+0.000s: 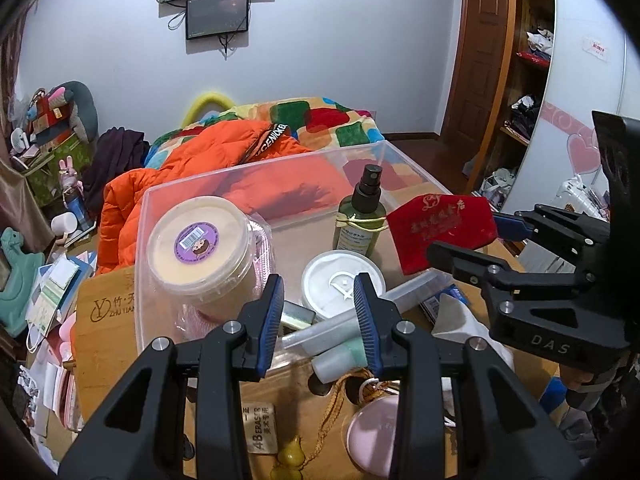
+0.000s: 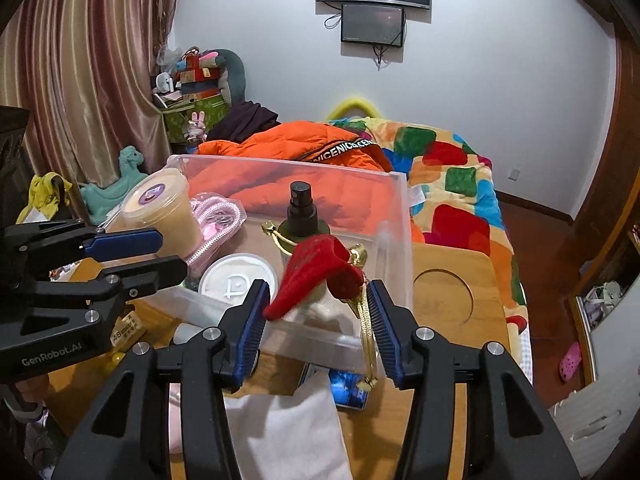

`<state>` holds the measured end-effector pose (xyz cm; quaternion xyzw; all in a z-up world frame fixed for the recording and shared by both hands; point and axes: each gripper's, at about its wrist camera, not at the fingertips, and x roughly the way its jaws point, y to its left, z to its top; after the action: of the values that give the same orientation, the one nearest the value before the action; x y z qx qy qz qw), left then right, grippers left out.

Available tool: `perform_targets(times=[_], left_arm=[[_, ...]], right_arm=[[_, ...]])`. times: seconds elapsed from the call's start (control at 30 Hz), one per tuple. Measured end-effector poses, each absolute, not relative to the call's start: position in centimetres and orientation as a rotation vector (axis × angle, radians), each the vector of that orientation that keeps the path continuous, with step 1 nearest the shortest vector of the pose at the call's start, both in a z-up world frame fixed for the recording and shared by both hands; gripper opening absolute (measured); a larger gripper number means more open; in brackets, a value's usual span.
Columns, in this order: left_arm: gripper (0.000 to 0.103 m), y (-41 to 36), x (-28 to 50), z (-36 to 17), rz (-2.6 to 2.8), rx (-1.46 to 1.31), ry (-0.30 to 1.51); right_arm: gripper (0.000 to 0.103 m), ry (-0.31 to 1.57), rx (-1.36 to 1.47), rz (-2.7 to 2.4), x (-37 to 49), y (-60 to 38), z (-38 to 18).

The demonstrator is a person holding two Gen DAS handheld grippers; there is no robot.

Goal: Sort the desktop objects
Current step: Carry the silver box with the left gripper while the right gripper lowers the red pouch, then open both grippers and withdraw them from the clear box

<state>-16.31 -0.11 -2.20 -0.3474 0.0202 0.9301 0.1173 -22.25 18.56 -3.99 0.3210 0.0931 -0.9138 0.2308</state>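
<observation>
- The right gripper sat at lower centre of the right wrist view with its jaws spread wide. The red velvet pouch hung between them, over the near wall of the clear plastic bin.
- Whether any pad touched the pouch could not be told. In the left wrist view the pouch lay at centre right beside the right gripper's tips, so it looked released or about to be.
- A gold cord trailed from the pouch down past the right pad and outside the bin's front wall.
- The left gripper filled the bottom centre of its own view, jaws apart and holding nothing, above the clutter in front of the bin.
- Already in the bin were a tan tub with a purple sticker, a green spray bottle and a white round lid.
- By my judgement the step in hand was dropping the pouch into the bin. To do it well, the pouch should go clear past the wall before the jaws pull away.
- The cord was the risk: it could snag on a pad or the rim and drag the pouch back out, so the withdrawal should be straight and slow.
- The spray bottle stood upright just behind the pouch and could be tipped.
</observation>
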Motion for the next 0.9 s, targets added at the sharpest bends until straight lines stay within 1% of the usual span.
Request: perform_targets(times=[0.13,0.17,0.2,0.23,0.3,0.33,0.4,0.47,0.5,0.57,0.73,0.9], left_arm=[[0.036,0.0,-15.7,-2.0,2.728,-1.010,0.068],[0.036,0.0,-15.6,-2.0,2.731,-1.008,0.069],[0.038,0.0,-15.4,-1.9,2.731,-1.006,0.066],[0.041,-0.1,-15.2,-1.8,2.730,-1.005,0.058],[0.063,-0.3,-14.8,-1.7,2.735,-0.993,0.043],[0.065,-0.4,-14.4,-1.6,2.748,-0.980,0.043],[0.065,-0.4,-13.8,-1.4,2.761,-0.961,0.050],[0.066,-0.5,-13.3,-1.2,2.770,-0.955,0.049],[0.069,-0.5,-13.1,-1.1,2.777,-0.953,0.050],[0.075,-0.7,-12.7,-1.0,2.798,-0.949,0.047],[0.076,-1.2,-11.7,-1.1,2.826,-0.956,0.026],[0.081,-1.8,-10.6,-1.7,2.838,-0.986,-0.008]], right_arm=[[0.057,0.245,0.874,-2.531,-21.4,19.1,-3.7],[0.058,0.245,0.870,-2.535,-21.3,19.2,-3.6],[0.058,0.247,0.866,-2.537,-21.1,19.3,-3.5],[0.058,0.248,0.862,-2.540,-20.8,19.5,-3.3],[0.058,0.249,0.856,-2.547,-20.3,19.8,-3.1],[0.059,0.247,0.852,-2.550,-20.0,19.9,-3.0],[0.061,0.239,0.844,-2.559,-19.5,20.4,-2.8],[0.069,0.227,0.836,-2.571,-19.1,20.9,-2.5],[0.070,0.216,0.832,-2.577,-18.9,21.2,-2.5],[0.071,0.188,0.826,-2.588,-18.3,21.8,-2.3],[0.071,0.131,0.838,-2.596,-17.4,22.9,-2.3],[0.071,0.076,0.859,-2.611,-16.6,24.1,-2.8]])
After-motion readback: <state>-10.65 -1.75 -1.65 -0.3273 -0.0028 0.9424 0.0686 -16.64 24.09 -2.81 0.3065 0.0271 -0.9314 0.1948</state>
